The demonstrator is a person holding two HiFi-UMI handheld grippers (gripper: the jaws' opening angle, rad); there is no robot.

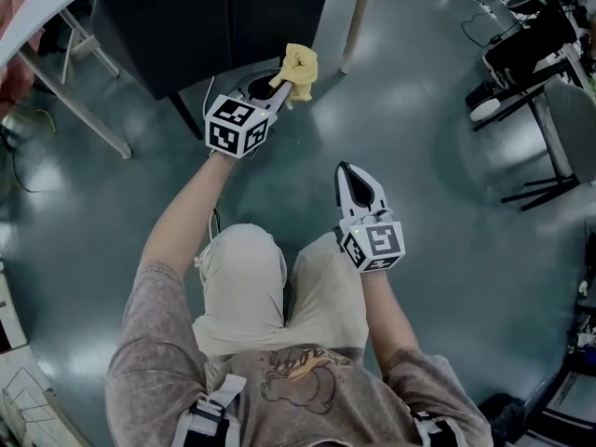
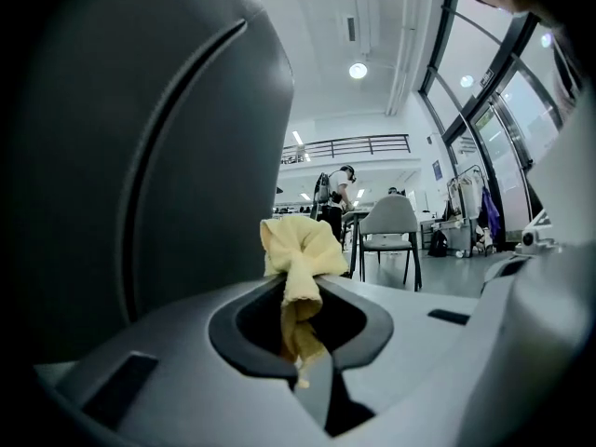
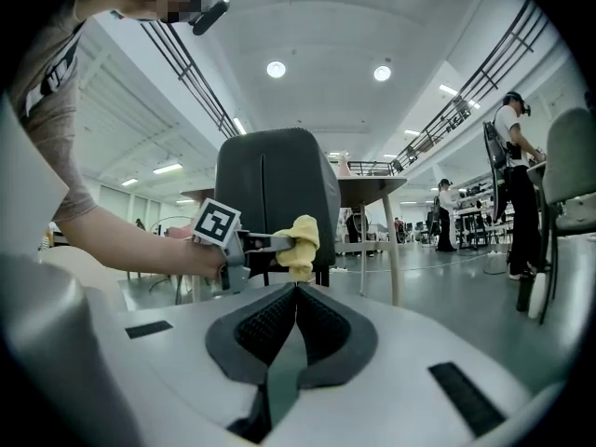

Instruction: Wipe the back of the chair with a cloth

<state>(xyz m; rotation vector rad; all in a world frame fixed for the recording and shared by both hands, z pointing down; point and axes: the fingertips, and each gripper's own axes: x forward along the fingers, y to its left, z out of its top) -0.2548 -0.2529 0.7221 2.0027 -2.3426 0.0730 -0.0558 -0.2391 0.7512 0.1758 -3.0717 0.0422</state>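
A dark grey chair back [image 1: 214,21] rises at the top of the head view and fills the left side of the left gripper view [image 2: 130,156]; in the right gripper view it stands ahead [image 3: 275,189]. My left gripper [image 1: 284,80] is shut on a yellow cloth [image 1: 298,68], bunched at its tips [image 2: 298,254] and held close beside the chair back's right edge. The right gripper view shows that cloth [image 3: 300,242] in front of the chair's lower back. My right gripper [image 1: 352,177] hangs lower, over the floor, shut on nothing.
A white table leg [image 1: 356,21] stands right of the chair, another slanted leg [image 1: 70,101] to the left. A black chair base [image 1: 535,110] sits at the right. My knees [image 1: 279,277] are below the grippers. People and a grey chair [image 2: 389,226] stand far off.
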